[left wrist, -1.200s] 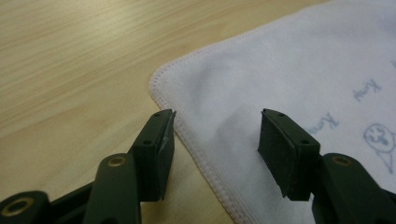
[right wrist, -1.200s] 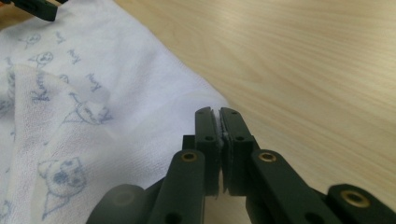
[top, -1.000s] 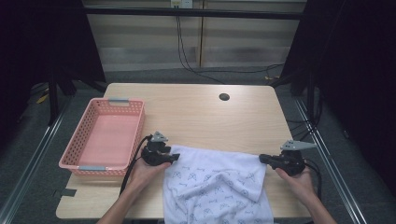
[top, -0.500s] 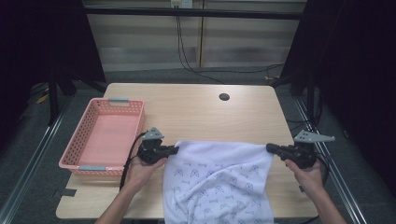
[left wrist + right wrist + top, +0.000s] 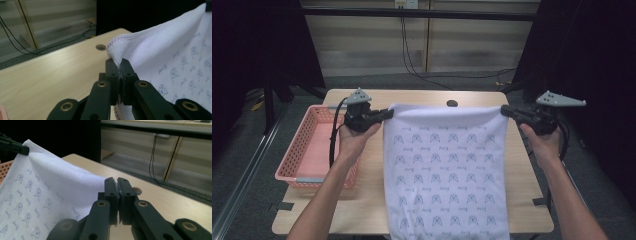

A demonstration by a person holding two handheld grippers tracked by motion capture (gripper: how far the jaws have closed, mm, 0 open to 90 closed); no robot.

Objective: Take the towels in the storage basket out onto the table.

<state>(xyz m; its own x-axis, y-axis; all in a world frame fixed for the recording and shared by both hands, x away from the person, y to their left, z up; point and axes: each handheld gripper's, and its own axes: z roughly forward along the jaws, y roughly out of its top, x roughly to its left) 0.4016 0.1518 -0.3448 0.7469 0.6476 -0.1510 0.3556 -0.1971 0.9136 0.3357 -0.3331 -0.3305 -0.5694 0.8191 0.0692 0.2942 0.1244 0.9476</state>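
**Both tongs clamp a printed cloth by its top corners**

Left gripper (image 5: 384, 114) pinches the upper left corner of the white cloth (image 5: 444, 170), its jaws pressed together with the hemmed edge bunched between them, as the left gripper view shows (image 5: 119, 65). Right gripper (image 5: 504, 110) is clenched on the opposite top corner; in the right gripper view (image 5: 117, 185) its jaws meet with only a thin sliver of fabric between them.

At the table's left side sits the pink basket (image 5: 294, 167), a slotted tray with what looks like a bare floor inside; nothing can be made out lying in it.

Between the two hands the cloth hangs spread flat like a banner above the wooden table (image 5: 524, 200). Its top hem runs straight across from gripper to gripper, and its long axis runs from that hem down toward the person, with the rows of small blue motifs standing upright. Its lower end passes out of the bottom of the high view.

Bare tabletop lies beyond the top hem, with a small dark hole (image 5: 452, 103) near the far edge. On the right a strip of wood stays open beside the cloth; on the left the basket stands close to the left forearm.
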